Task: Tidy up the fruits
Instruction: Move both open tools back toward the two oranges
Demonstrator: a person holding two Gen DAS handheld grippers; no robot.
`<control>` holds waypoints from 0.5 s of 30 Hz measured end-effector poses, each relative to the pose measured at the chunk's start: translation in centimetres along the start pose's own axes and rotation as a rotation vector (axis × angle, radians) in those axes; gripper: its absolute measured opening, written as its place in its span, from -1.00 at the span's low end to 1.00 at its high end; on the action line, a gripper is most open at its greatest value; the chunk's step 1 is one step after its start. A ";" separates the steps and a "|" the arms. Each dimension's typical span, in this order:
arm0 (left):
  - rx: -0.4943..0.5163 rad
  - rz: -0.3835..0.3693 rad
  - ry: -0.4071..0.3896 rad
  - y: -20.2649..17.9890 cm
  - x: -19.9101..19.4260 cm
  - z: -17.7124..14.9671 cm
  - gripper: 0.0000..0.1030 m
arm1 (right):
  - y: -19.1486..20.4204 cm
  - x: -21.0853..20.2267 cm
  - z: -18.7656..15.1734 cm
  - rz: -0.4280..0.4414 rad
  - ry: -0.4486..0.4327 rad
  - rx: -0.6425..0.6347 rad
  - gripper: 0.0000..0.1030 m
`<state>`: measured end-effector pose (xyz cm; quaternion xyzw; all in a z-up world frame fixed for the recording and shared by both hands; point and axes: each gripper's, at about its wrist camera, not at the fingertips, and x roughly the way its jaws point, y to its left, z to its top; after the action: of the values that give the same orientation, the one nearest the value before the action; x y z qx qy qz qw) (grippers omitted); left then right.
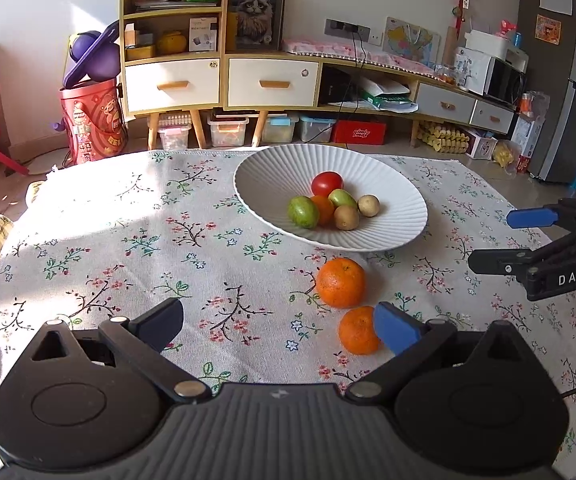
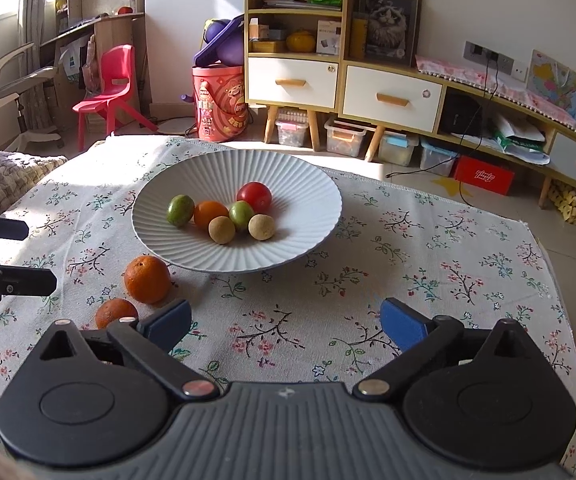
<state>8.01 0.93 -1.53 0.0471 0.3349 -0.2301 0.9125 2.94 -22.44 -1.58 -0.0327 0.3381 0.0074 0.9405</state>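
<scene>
Both sets of jaws wide open, nothing held, two oranges loose on the table.

The left gripper (image 1: 278,326) hangs low over the floral tablecloth (image 1: 128,248), jaws spread, its blue right pad just beside the small round orange (image 1: 357,332). The right gripper (image 2: 286,322) hovers likewise, jaws gaping over bare cloth. Just beyond sits the larger round orange (image 1: 341,282), close to the small one, near the rim of the white ribbed ceramic plate (image 1: 272,168). In that plate: a red tomato (image 1: 327,183), two green fruits, a small orange fruit, and two brownish round ones, clustered together.
</scene>
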 end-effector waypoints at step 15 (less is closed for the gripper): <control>0.058 0.040 0.020 -0.3 1.6 -2.5 0.79 | 1.6 1.0 -2.1 -0.004 0.030 -0.030 0.99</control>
<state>7.52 0.65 -4.45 0.0824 0.3363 -0.2209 0.9118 2.34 -21.03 -3.90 -0.0474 0.3522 0.0101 0.9347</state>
